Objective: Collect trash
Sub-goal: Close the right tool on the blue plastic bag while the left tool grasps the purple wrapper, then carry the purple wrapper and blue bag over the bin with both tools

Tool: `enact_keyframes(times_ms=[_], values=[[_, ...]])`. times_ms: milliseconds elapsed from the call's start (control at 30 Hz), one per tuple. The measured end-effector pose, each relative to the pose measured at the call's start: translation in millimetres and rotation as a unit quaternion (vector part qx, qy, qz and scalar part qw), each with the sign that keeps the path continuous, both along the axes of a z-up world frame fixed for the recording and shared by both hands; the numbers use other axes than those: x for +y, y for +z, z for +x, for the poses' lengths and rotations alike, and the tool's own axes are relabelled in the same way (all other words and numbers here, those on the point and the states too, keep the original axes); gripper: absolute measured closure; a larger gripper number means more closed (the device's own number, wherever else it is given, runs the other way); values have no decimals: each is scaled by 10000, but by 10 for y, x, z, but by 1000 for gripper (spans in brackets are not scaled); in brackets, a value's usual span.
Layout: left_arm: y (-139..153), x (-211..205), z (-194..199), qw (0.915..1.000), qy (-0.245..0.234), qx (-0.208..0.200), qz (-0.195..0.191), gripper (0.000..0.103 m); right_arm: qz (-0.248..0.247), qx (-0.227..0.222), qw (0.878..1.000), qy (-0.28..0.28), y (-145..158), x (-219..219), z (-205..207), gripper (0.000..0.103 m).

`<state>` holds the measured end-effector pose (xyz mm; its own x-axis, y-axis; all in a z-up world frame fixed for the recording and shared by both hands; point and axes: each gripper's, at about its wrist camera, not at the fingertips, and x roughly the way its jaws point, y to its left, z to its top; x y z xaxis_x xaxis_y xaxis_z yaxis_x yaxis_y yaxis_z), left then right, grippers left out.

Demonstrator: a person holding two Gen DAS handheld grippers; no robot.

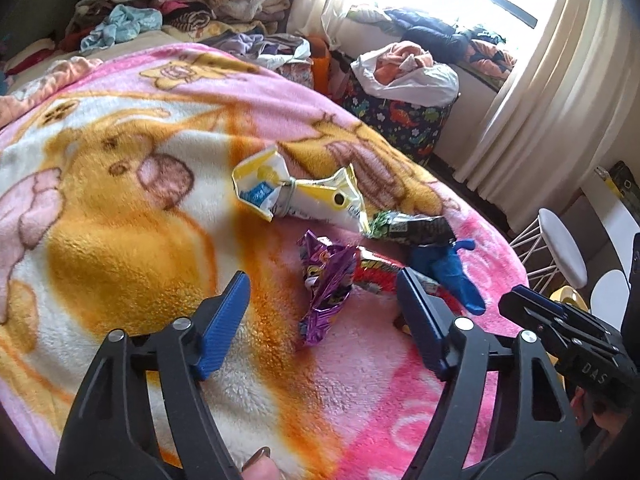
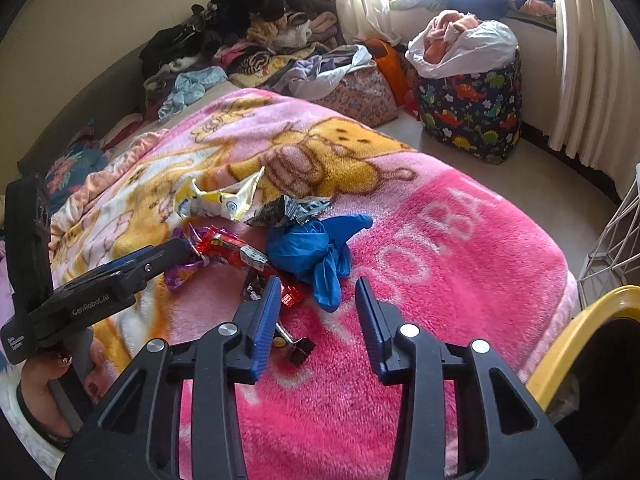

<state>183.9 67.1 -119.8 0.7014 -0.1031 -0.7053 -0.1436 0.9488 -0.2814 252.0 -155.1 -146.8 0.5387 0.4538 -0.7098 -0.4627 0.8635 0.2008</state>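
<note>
Trash lies in a heap on the pink and yellow blanket (image 2: 440, 264): a yellow-white bag (image 1: 296, 196), a black-green wrapper (image 1: 416, 228), a blue glove (image 2: 312, 248), a red wrapper (image 2: 228, 246) and a purple foil wrapper (image 1: 326, 284). My left gripper (image 1: 324, 296) stands open just above the blanket, the purple wrapper lying between its fingers with the pads clear of it. My right gripper (image 2: 318, 286) is open too, narrower, with the blue glove's tip hanging in its gap, pads apart from it. A small dark wrapper (image 2: 298, 350) lies under its left finger.
A yellow bin rim (image 2: 580, 340) sits at the bed's near right corner beside a white wire rack (image 2: 612, 240). A dinosaur-print hamper (image 2: 472, 108) full of clothes stands by the curtain. Piled clothes (image 2: 256, 40) cover the bed's far end.
</note>
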Motion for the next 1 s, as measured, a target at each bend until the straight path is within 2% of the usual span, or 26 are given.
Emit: enact_keyframes(times_ms=[167,300,400,533,800,1000], values=[[-78,9,43,9999,-43,102,-33,43,-82,173,9998,-14,-128,57,116,73],[-107,22,53,9999,-82,136,-30,48,-89,374,9993,31,-237,95,179,92],[-128,27,63,9998,-80,167,-22,53,-70,385,9992,72,-254,94,137,99],[-148,30,65,9998,-73,184,-15,59,66,311,9995,33,-202,24,21,100],[-139,-27,35,9996,-195,221,9,84,275,198,9994,-70,-54,-125,-196,100],[-46,-56,-3,9997,-199,102,54,86,354,125,9992,-101,47,-223,-333,100]])
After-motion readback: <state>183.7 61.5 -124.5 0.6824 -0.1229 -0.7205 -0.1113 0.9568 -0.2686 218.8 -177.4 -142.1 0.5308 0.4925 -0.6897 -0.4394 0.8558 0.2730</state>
